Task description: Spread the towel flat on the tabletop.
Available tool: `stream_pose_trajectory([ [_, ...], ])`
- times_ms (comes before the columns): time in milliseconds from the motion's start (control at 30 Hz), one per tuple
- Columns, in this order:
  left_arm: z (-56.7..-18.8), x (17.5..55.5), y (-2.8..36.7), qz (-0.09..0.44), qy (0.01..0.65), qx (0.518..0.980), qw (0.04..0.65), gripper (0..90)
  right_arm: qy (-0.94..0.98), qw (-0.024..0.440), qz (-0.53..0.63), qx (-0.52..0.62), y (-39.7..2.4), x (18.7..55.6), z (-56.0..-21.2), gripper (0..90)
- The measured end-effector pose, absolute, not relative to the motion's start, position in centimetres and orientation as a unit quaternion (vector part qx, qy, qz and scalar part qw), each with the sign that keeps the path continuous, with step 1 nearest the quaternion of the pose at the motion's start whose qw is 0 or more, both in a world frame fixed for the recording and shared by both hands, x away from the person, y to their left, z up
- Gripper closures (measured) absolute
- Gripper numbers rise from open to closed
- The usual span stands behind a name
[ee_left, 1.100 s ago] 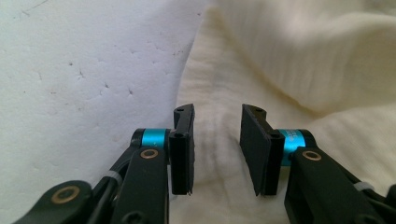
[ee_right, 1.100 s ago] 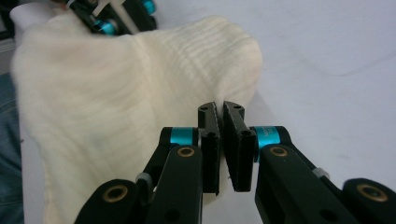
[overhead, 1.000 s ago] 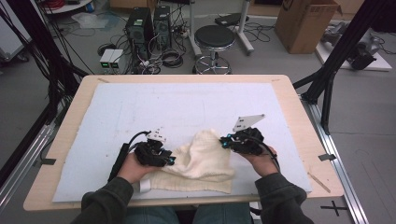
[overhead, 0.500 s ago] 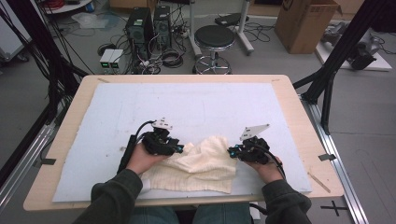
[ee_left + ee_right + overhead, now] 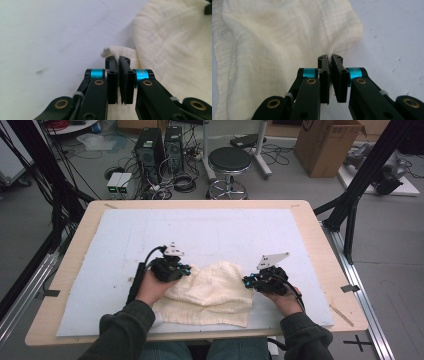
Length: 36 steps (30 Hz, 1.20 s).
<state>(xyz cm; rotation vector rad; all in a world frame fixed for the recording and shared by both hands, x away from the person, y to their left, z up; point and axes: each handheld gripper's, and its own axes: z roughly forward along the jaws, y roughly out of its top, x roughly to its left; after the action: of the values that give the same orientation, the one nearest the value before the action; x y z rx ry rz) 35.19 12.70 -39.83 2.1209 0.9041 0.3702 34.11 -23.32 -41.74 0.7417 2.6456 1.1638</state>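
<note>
**A:** How are your hands set right now?

**B:** Your forearms come in from the near edge of the tabletop (image 5: 305, 227), sleeves low, one hand at each side of the cream cloth (image 5: 215, 292). Your left hand (image 5: 150, 289) cups the left gripper (image 5: 186, 269) from below and behind, pointing it across toward the cloth's upper left edge. Your right hand (image 5: 282, 301) holds the right gripper (image 5: 248, 281) aimed back the other way, at the cloth's right edge (the grey plate on top tilts up and away).

**A:** And the jaws?

**B:** Your left gripper (image 5: 117, 58) has just been closing, and its jaws now pinch a small corner of cloth (image 5: 175, 45) that pokes out past the tips. Your right gripper (image 5: 329, 57) is clamped on a fold of the cloth (image 5: 277, 50) at its edge, pads nearly together with fabric caught between.

**A:** Where does the cloth lie?

**B:** On the white mat (image 5: 210, 230), at the near middle, bunched and raised between your two grippers, its lower part flat toward you.
</note>
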Motion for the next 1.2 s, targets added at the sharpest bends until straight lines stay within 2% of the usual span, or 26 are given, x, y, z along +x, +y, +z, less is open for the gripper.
stream_pose_trajectory([
  [200,-38.6,34.7,17.1,0.170,0.412,0.787,0.426,85.4,0.872,0.102,0.409,0.249,-22.2,35.2,-40.0,85.1],
  [367,-39.9,34.8,18.5,0.127,0.436,0.799,0.394,85.0,0.884,0.081,0.385,0.253,-21.1,36.2,-41.1,82.9],
  [400,-41.0,34.9,18.5,0.110,0.443,0.809,0.370,84.7,0.889,0.067,0.376,0.252,-20.8,36.4,-41.8,80.1],
  [467,-41.7,35.1,18.5,0.097,0.447,0.813,0.361,80.5,0.898,0.052,0.352,0.260,-20.3,36.5,-42.7,71.0],
  [533,-41.9,35.1,18.6,0.093,0.447,0.813,0.360,73.4,0.898,0.052,0.353,0.259,-20.4,36.5,-42.8,69.8],
  [600,-41.8,35.2,18.8,0.095,0.450,0.806,0.374,71.1,0.877,0.059,0.396,0.267,-21.4,36.5,-41.9,64.0],
  [667,-41.7,35.3,19.0,0.096,0.455,0.800,0.380,67.0,0.862,0.055,0.418,0.282,-22.5,36.9,-41.2,63.9],
  [800,-41.6,35.9,19.4,0.105,0.476,0.776,0.400,64.5,0.850,0.057,0.428,0.302,-23.4,37.6,-40.6,65.9],
  [1000,-42.6,37.0,19.2,0.090,0.509,0.758,0.398,63.2,0.850,0.037,0.415,0.321,-22.7,39.5,-41.6,69.9],
  [1067,-42.9,37.2,19.0,0.090,0.509,0.764,0.388,66.2,0.855,0.027,0.401,0.328,-22.5,39.9,-42.3,69.1],
  [1100,-43.2,37.2,18.8,0.084,0.499,0.780,0.368,68.5,0.858,0.004,0.399,0.324,-22.3,40.1,-42.7,66.7],
  [1200,-43.2,37.0,18.7,0.092,0.489,0.789,0.361,71.1,0.865,-0.001,0.390,0.314,-21.8,39.8,-42.9,65.6],
])
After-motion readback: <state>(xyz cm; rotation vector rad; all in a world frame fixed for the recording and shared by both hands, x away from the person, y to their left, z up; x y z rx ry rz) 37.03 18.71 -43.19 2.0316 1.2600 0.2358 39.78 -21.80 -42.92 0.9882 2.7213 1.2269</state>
